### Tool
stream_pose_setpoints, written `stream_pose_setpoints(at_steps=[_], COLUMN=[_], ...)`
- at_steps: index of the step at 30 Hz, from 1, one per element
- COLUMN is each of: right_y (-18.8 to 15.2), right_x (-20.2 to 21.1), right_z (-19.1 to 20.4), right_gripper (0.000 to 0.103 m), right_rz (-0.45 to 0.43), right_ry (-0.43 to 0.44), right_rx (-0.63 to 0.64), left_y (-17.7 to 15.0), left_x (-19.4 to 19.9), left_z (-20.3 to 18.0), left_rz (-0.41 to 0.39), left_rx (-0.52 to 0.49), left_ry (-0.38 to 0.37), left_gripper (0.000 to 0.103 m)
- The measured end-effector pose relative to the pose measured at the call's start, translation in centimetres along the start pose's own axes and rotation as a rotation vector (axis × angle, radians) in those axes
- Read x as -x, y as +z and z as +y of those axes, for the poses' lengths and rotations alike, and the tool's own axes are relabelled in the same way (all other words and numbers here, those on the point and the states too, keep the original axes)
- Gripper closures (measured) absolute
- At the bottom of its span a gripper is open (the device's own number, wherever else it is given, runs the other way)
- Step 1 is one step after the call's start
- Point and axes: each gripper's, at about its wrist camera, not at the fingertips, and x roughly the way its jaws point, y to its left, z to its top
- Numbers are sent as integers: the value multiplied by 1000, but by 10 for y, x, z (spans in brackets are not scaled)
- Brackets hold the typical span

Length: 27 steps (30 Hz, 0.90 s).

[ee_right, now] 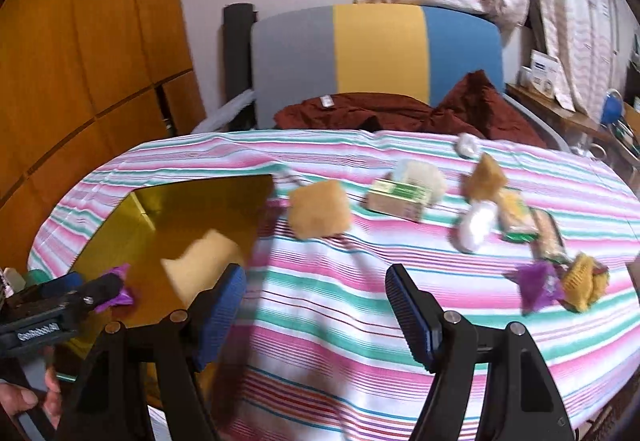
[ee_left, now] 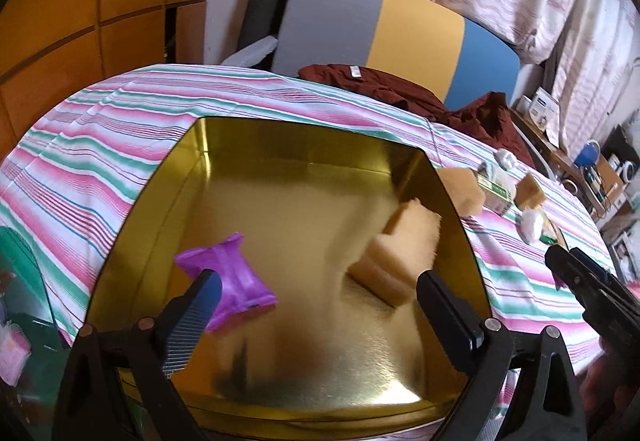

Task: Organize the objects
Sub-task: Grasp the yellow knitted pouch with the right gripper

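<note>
An open gold tin (ee_left: 208,177) sits on the striped tablecloth. Inside it lie a purple spool-shaped piece (ee_left: 232,273) and a beige sponge (ee_left: 400,253). My left gripper (ee_left: 320,305) hovers over the tin, open, with the purple piece just beyond its left finger and no pad pressing on it. My right gripper (ee_right: 316,305) is open with nothing in it, above bare cloth to the right of the tin (ee_right: 168,209). Ahead of it lie another beige sponge (ee_right: 318,213), a green and beige box (ee_right: 400,197), a brown sponge (ee_right: 484,177) and a purple wrapper (ee_right: 536,285).
More loose items lie at the right of the table: a white pouch (ee_right: 476,225), snack packets (ee_right: 516,217) and a yellow knitted piece (ee_right: 584,281). A dark red garment (ee_right: 380,113) lies at the far edge before a grey, yellow and blue chair (ee_right: 380,49).
</note>
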Motion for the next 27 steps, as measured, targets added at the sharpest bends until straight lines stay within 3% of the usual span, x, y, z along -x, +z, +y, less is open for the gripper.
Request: stream_pose_setpoints(at_steps=[9, 13, 22, 27], right_y=[-27, -41, -62, -53], right_x=[1, 2, 13, 20], right_z=[-68, -102, -197, -238], right_gripper=[29, 29, 29, 29], right_rz=[55, 72, 52, 6], right_ry=[-113, -178, -392, -455], right_rx=[-77, -127, -355, -370], left_y=[-9, -16, -30, -42], left_x=[2, 5, 10, 5], left_z=[-31, -52, -115, -145], left_rz=[6, 20, 33, 77], left_rx=[-75, -96, -224, -278], left_ry=[-50, -122, -205, -236], left_gripper=[2, 2, 1, 1])
